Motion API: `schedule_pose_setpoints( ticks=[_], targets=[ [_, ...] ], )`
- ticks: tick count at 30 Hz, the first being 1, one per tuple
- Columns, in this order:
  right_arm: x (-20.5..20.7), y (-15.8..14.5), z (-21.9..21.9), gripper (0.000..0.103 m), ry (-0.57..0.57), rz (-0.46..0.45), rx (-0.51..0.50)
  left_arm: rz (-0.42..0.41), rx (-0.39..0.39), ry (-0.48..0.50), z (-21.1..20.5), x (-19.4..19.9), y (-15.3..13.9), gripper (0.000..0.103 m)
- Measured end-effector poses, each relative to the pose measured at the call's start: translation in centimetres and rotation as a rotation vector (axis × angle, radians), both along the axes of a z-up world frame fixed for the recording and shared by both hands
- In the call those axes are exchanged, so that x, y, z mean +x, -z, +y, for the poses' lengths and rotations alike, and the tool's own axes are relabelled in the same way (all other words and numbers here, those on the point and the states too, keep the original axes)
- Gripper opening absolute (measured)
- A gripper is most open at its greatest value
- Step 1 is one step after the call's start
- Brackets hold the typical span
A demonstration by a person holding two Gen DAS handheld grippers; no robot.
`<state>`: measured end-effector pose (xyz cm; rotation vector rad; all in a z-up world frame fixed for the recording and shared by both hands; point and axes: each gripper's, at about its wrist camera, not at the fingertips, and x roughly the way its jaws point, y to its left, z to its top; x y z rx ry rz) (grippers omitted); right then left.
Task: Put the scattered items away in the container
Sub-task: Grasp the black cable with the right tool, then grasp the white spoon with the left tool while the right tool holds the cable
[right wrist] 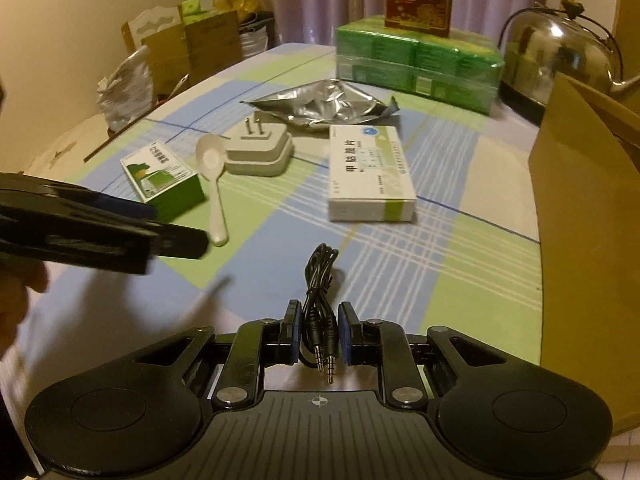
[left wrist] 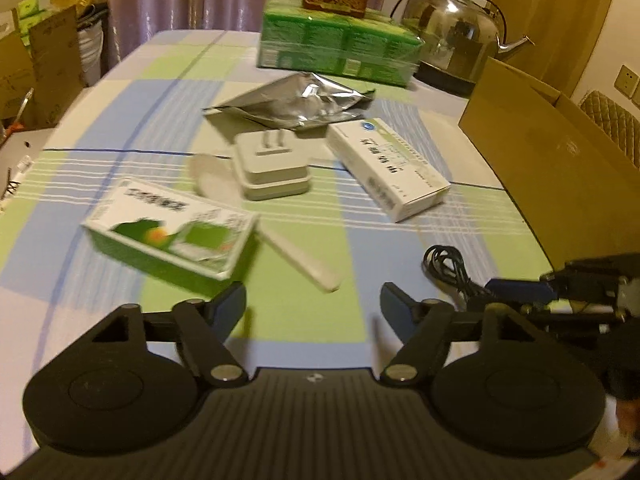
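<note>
Our right gripper (right wrist: 318,334) sits low over the table with its blue-padded jaws drawn in close on either side of the coiled black audio cable (right wrist: 320,304). The two jack plugs point back toward us between the pads. A sliver of gap shows on each side, so we cannot tell whether the pads are pinching the cable or only bracketing it. We judge the step in hand to be the pickup of this cable, the first item bound for the container.

Our left gripper (left wrist: 312,308) hovers above the cloth with its jaws spread wide and nothing between them. Just ahead of it and to its left lies the green and white carton (left wrist: 170,228), and the white plastic spoon (left wrist: 298,258) runs straight ahead of its fingertips.

Farther out from the right gripper, ahead and slightly right, rests the white medicine box with a green stripe (right wrist: 370,174). Beyond that are the grey two-pin plug adapter (right wrist: 260,152) and the crumpled silver foil pouch (right wrist: 324,106).

The tall brown cardboard box (right wrist: 588,216), presumably the container, stands to the right gripper's right, at the edge of the checked tablecloth (right wrist: 420,272).

The next move calls for a firm clamp on the cable bundle, then a lift high enough to clear the cardboard wall before swinging right. The loose coil may sag or unravel, so we should grip across all its strands.
</note>
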<state>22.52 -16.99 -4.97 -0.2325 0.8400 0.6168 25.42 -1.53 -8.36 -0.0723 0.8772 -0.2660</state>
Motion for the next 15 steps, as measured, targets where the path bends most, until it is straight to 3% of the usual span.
schedule_pose_setpoints(
  ticks=[9,15],
  targets=[
    [0.6,0.3,-0.7,0.016,0.013,-0.02,0.021,-0.006,0.09,-0.117,-1.8,3.1,1.7,0.052],
    [0.6,0.3,-1.0,0.016,0.018,-0.015,0.036,-0.004,0.177,-0.099,-2.2,3.5,1.5,0.027]
  ],
)
